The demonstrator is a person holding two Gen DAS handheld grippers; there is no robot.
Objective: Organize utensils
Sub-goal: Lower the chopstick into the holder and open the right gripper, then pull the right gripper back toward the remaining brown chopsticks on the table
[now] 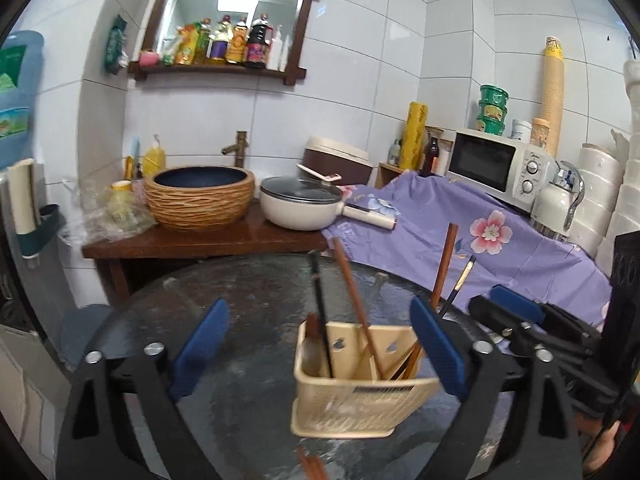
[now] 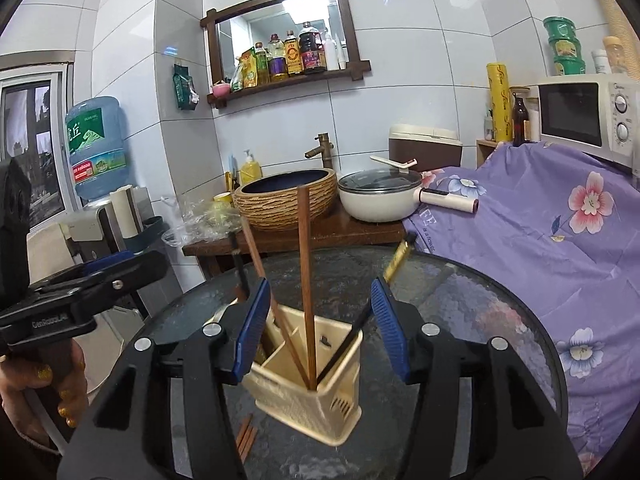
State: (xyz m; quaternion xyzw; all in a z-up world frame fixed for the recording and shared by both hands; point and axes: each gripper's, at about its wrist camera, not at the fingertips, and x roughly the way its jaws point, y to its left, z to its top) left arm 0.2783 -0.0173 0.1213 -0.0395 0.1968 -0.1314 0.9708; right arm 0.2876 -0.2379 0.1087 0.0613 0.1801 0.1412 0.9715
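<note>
**Left wrist and right wrist: both claws released around the chopstick holder**

Left wrist view: the left claw (image 1: 320, 344) stands spread wide, nothing pressed between its blue pads (image 1: 204, 344). The cream chopstick holder (image 1: 360, 392) sits upright on the round glass worktop (image 1: 240, 280), nearer the right-hand pad, which overlaps the holder's far corner; whether they touch is hard to judge through the fisheye. Brown chopsticks (image 1: 352, 304) and a dark one lean out of the holder. A further pair of brown chopsticks (image 1: 310, 464) lies loose on the glass just in front of it. The right claw (image 1: 516, 316) comes in from the right, beside the holder.

Right wrist view: the right claw (image 2: 320, 328) is about half spread, its pads either side of the holder (image 2: 308, 392) and clear of the chopsticks (image 2: 306, 292) standing in it. The loose pair (image 2: 246, 440) lies beside the holder's left foot. At the left edge, the person's hand (image 2: 52, 392) holds the left claw (image 2: 100, 276).
</note>
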